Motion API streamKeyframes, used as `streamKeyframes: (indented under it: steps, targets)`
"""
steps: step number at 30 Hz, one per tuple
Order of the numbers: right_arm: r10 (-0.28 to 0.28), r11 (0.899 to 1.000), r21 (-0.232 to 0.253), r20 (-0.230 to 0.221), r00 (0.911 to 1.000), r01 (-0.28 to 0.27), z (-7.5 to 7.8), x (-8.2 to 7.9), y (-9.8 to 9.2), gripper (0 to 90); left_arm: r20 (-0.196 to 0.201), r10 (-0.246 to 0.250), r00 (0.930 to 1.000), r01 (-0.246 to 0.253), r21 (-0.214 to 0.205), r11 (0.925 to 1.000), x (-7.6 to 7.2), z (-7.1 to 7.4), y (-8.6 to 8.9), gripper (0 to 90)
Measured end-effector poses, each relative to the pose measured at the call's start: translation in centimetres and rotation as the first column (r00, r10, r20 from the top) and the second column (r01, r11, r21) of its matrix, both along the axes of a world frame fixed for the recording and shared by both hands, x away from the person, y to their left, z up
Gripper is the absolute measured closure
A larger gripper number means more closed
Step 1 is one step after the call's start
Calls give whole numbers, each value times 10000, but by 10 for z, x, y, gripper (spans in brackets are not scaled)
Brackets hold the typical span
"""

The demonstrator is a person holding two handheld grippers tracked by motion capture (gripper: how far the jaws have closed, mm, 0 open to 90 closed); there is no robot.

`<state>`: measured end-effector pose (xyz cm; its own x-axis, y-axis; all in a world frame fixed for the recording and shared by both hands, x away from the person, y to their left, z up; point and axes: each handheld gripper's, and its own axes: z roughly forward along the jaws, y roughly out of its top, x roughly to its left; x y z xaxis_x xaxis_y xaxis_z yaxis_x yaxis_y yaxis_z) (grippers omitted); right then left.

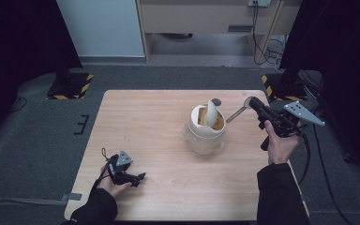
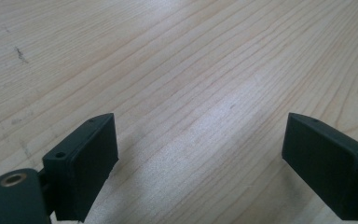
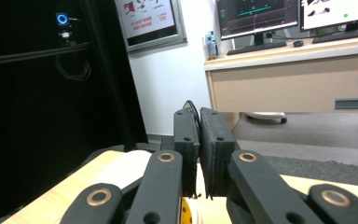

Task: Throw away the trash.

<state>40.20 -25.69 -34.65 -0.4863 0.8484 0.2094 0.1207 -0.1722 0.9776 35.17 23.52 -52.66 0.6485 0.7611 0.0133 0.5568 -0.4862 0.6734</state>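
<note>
A cream round pot (image 1: 205,136) stands right of the table's middle, its flip lid (image 1: 212,112) raised upright. A thin metal spoon (image 1: 236,115) slants from the pot's right rim up to my right gripper (image 1: 254,103), which is shut on its far end. In the right gripper view the right gripper (image 3: 199,112) has its jaws pressed together, with a thin dark edge poking out above them; the pot (image 3: 121,170) lies low at the left. My left gripper (image 1: 136,177) rests open near the front left edge. Over bare wood, the left gripper (image 2: 200,154) holds nothing.
A small dark disc (image 1: 216,101) lies on the wooden table (image 1: 150,117) behind the pot. Grey carpet surrounds the table. A desk with monitors (image 3: 261,18) stands beyond the far edge, with black curtains on both sides.
</note>
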Motion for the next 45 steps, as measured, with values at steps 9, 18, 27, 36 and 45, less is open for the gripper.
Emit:
streamKeyframes:
  steps: [9,18,27,36,45]
  targets:
    - [-96,9986,-516,-33,9999,94,-8,19,24,861,-203,219,9996,-221,-96,9997,1,-3,0,87]
    - [-234,9918,-1267,-415,9989,180,-31,27,49,857,-198,229,9995,-231,-106,9997,1,-4,0,70]
    - [62,9872,-1576,-1209,9926,-254,-50,29,61,763,-177,218,9996,-220,-131,9997,1,-4,-1,59]
    - [-700,9897,-1341,-1521,9859,496,-47,18,24,478,-63,277,9996,-279,-230,9993,1,-7,-1,37]
    - [-715,9738,-2273,-3346,9397,-68,-91,4,-13,229,115,407,9991,-402,-383,9985,2,-9,1,22]
